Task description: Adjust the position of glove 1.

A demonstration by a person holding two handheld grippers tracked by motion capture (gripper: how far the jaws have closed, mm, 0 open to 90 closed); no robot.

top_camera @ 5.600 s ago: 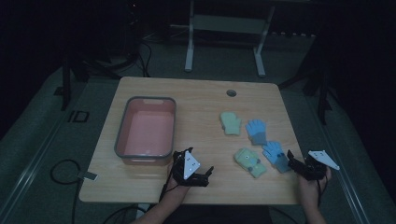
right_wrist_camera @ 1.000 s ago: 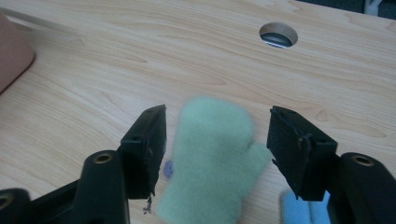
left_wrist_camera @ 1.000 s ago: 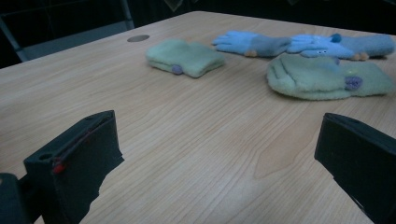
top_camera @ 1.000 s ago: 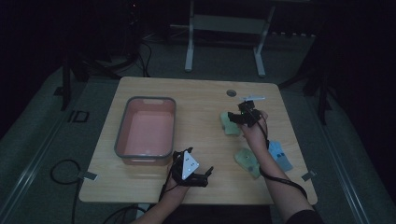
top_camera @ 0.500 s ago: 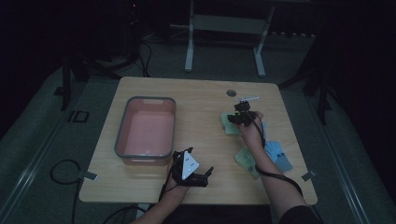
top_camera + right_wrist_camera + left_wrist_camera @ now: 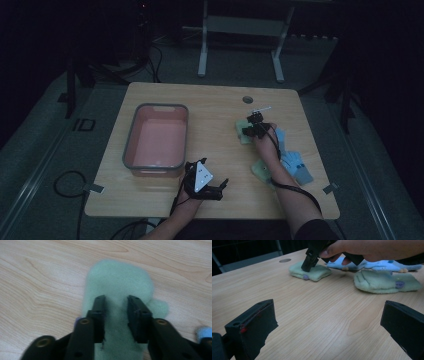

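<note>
A pale green mitten [image 6: 243, 136] lies flat on the wooden table, right of centre. My right gripper [image 6: 252, 127] points down onto it, and in the right gripper view its tips [image 6: 115, 302] stand on the mitten [image 6: 117, 280]. Its jaws have just been closing; they are narrow but still apart, with a strip of the fabric between them. A second green mitten [image 6: 260, 171] and blue mittens [image 6: 299, 169] lie nearer the person. My left gripper [image 6: 220, 190] rests near the front edge, open [image 6: 329, 322], with nothing between its jaws.
A pink tub [image 6: 131, 140] with a grey rim stands on the left half of the table. A round hole [image 6: 247, 99] sits near the far edge. The person's right forearm [image 6: 280, 170] crosses over the near mittens. Bare wood lies between tub and mittens.
My right gripper has sunk onto the far green mitten and its jaws have narrowed. The left gripper has kept still.
</note>
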